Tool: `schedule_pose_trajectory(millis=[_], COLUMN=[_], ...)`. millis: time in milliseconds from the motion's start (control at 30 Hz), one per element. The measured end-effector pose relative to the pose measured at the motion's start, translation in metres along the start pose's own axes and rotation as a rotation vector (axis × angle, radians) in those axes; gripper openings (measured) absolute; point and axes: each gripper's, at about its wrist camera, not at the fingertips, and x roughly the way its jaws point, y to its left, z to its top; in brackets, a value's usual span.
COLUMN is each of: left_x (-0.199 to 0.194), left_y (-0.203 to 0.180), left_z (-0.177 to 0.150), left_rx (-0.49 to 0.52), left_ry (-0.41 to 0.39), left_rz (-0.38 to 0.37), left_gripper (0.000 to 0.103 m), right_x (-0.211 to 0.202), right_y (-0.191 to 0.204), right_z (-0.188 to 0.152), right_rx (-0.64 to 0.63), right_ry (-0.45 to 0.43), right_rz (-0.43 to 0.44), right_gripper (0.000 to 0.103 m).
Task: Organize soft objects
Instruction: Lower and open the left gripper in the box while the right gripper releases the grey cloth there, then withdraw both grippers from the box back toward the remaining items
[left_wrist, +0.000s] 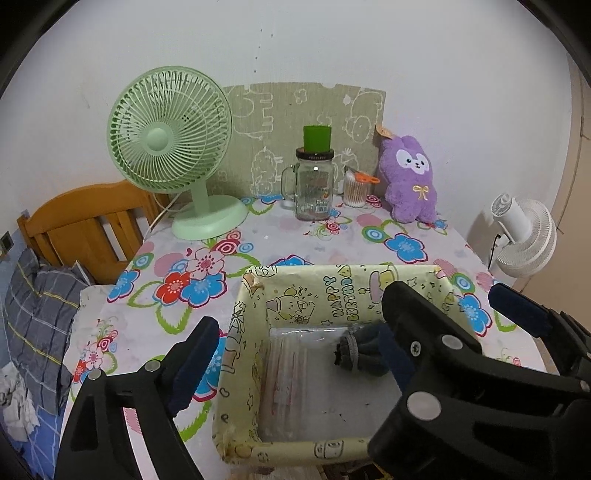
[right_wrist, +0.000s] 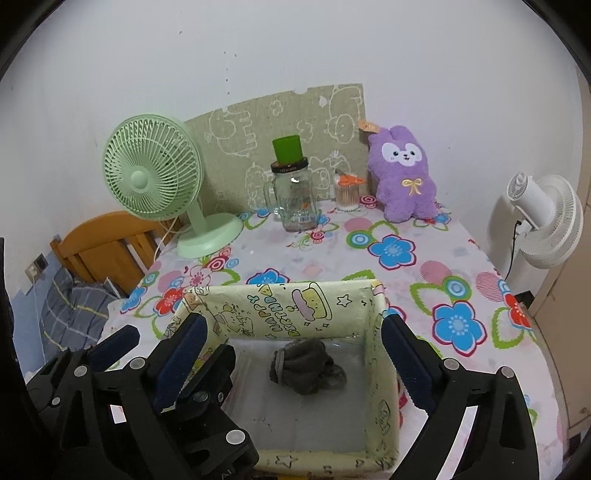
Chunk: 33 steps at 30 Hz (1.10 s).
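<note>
- The grey rolled socks (right_wrist: 301, 363) are lying on the floor of the yellow box (right_wrist: 280, 302), which is sitting at the near edge of the bench (right_wrist: 424, 258).
- They are looking light, soft and squashy, unlikely to slip or break; pinching across the thick middle of the roll is probably holding best.
- The right gripper (right_wrist: 295, 354) is standing wide open above the box, holding nothing, the socks below and between its fingers.
- The left gripper (left_wrist: 295, 350) is gaping empty too, socks just right of centre.
</note>
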Motion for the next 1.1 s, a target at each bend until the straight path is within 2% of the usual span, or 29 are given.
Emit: schedule_pose_trajectory(millis=[467,1100], left_x=[-0.042,-0.094], left_y=[-0.005,-0.012], left_z=[-0.007,-0.025], left_rx=[-0.004,-0.011], left_ry=[-0.064,-0.138], left_rz=[-0.014,-0.047], left_gripper=[0.098,0.103], right_x=[-0.051,-0.111], right_y=[0.003,0.005], right_z=[-0.003,-0.017], right_rx=[-0.014,-0.049], right_ry=[-0.077,-0.156], right_rz=[-0.015,-0.020], right_gripper=[0.103,0.103])
